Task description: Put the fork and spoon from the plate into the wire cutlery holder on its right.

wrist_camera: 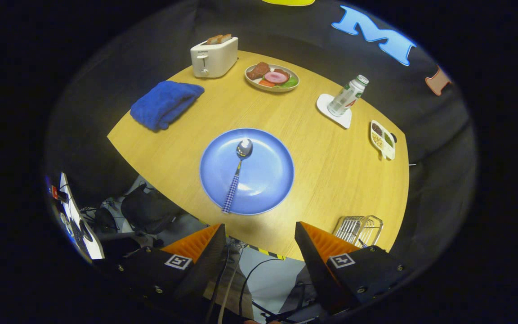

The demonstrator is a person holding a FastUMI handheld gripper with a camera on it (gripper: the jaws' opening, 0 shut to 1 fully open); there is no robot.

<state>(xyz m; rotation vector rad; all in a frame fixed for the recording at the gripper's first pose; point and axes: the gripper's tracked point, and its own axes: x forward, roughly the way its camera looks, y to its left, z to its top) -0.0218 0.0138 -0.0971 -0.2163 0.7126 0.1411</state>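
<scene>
One spoon (239, 173) lies on the blue plate (268, 180), its bowl toward the far side of the plate and its checked handle reaching back over the near rim toward the fingers. No fork can be made out on the plate. The plate sits in the middle of the wooden table (331, 166), just beyond the gripper (259, 231), whose two fingers stand wide apart with nothing between them; both hang over the table's near edge, above the floor and some cables.

The wire cutlery holder (360, 228) stands at the near right of the table, to the right of the plate, and its lower part is hidden behind the right finger, so what it holds is hard to tell; a small dark bit shows at its foot, too small to name.

Farther off, a folded blue towel (165, 104) lies left of the plate. Behind it a white toaster (213, 57) holds two slices of bread. Beside the toaster is a plate of food (272, 76), the items on it too small to name surely. To the right a bottle (348, 95) stands on a white coaster (333, 112), and near the table's right edge lies a small divided dish (382, 139) with grainy fillings
</scene>
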